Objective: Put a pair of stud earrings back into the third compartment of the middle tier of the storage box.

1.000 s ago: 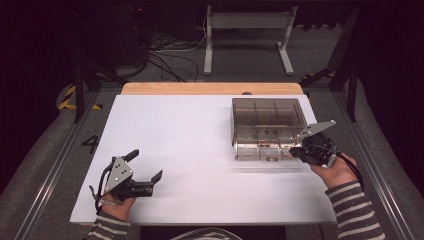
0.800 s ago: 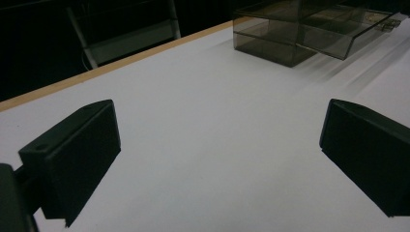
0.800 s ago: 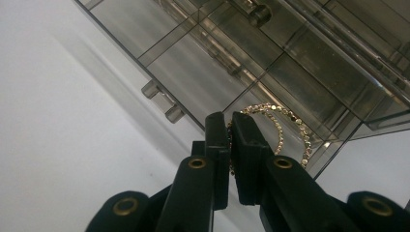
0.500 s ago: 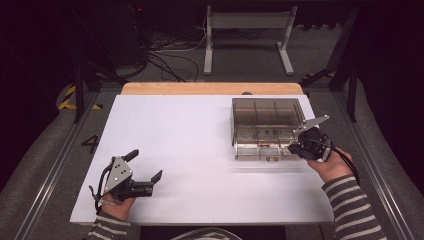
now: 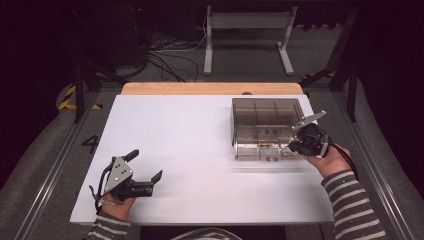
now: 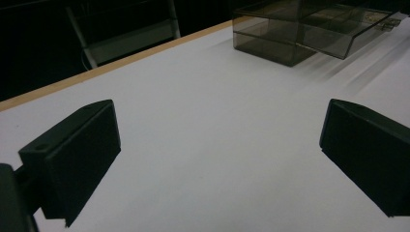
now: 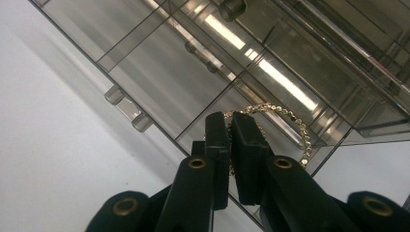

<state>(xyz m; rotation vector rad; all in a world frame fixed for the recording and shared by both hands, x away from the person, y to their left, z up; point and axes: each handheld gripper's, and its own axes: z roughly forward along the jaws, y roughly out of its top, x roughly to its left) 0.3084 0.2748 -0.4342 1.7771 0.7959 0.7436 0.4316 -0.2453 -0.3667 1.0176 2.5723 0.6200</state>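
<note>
A smoky clear compartment box (image 5: 267, 127) stands on the white table top (image 5: 190, 135) at the right. My right gripper (image 5: 292, 146) hovers over the box's near right corner. Its jaws are shut on a gold bead chain (image 7: 295, 125), which loops out to one side of my right gripper (image 7: 229, 121) above a compartment of the box (image 7: 159, 72). Near the front left edge my left gripper (image 5: 146, 164) is held open over bare table. In its own view my left gripper (image 6: 220, 145) has nothing between its fingers, and the box (image 6: 300, 34) lies far ahead.
A wooden strip (image 5: 210, 88) borders the table's far edge. Small clear latches (image 7: 128, 108) stick out from the box's near wall. Behind the table are dark floor, cables and a metal stand (image 5: 247, 35). Plain white surface lies between the two grippers.
My right gripper has shifted slightly farther in over the box's near right corner, still holding the chain. The left gripper has stayed put and open.
</note>
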